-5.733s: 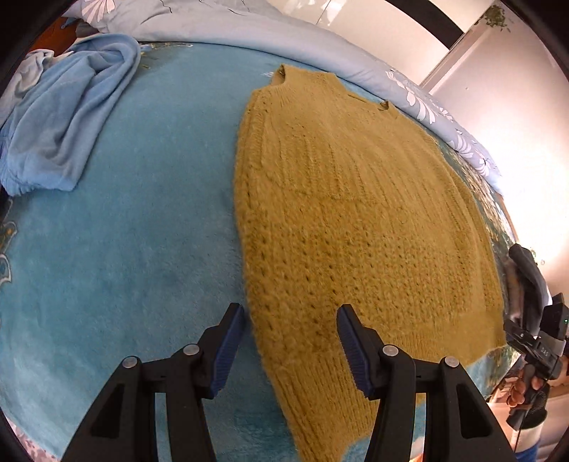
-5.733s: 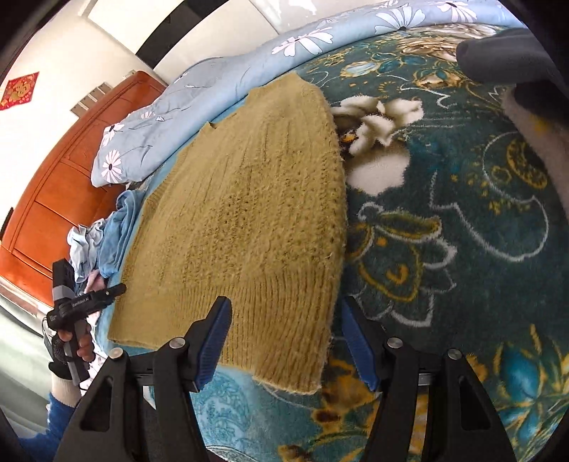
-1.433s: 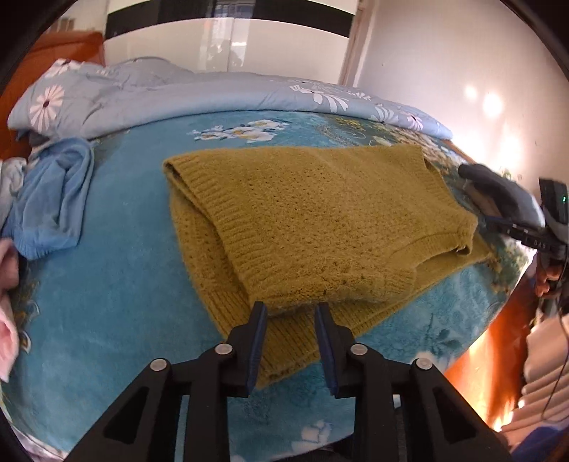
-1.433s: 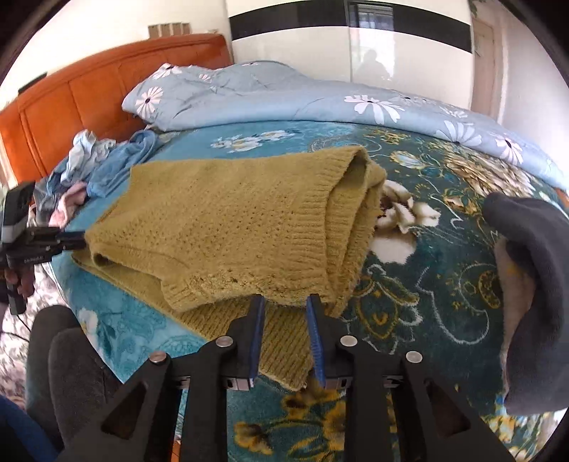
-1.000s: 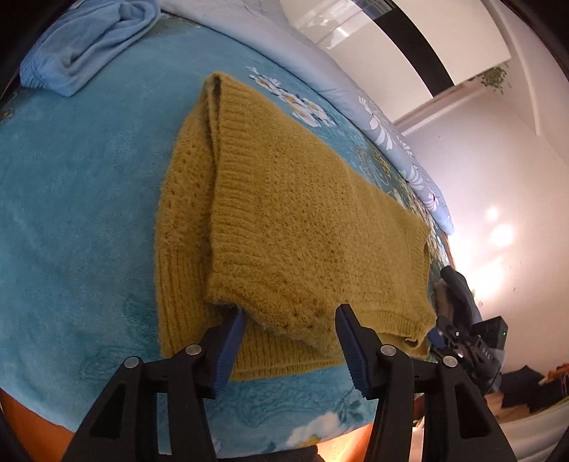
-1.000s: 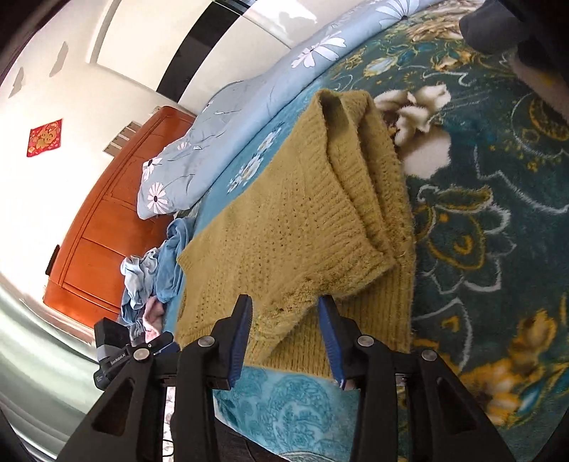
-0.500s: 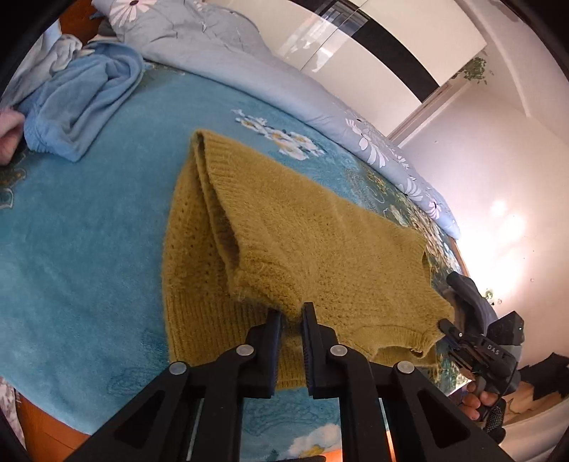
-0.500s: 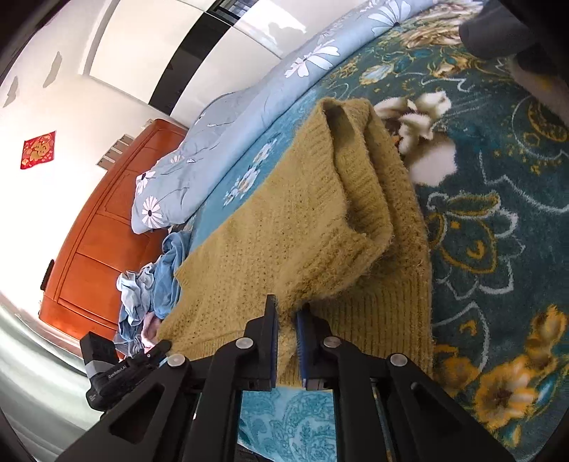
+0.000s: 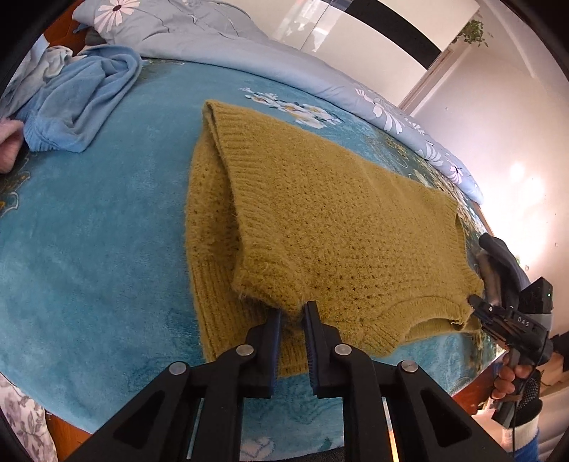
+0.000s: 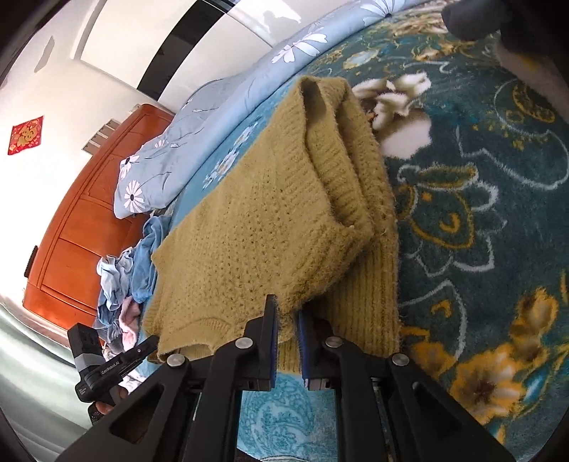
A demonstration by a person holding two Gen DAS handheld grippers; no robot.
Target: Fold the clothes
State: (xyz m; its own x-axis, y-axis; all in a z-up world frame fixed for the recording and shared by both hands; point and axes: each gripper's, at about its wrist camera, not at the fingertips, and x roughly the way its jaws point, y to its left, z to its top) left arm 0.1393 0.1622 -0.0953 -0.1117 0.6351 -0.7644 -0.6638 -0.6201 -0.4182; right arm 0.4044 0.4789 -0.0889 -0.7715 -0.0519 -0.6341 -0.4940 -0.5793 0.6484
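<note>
Since approx 1 s ago: both grips gone from spread to clamped, top layer lifting.

L wrist: left gripper (image 9: 292, 317) pinching sweater (image 9: 320, 227) corner on blanket (image 9: 89, 231); risking fuzzy knit slipping, fold sagging. Blue garment (image 9: 81, 92) lying well left of sweater.

R wrist: right gripper (image 10: 286, 321) pinching sweater's other corner; uneven pulling likely skewing the fold. Dark clothes (image 10: 476, 17) sitting beyond sweater, not obstructing.

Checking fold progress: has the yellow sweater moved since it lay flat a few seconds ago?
Yes. The yellow sweater is now doubled: its collar end has come forward from the floral duvet toward the near bed edge, pinched by both hand-held grippers.
</note>
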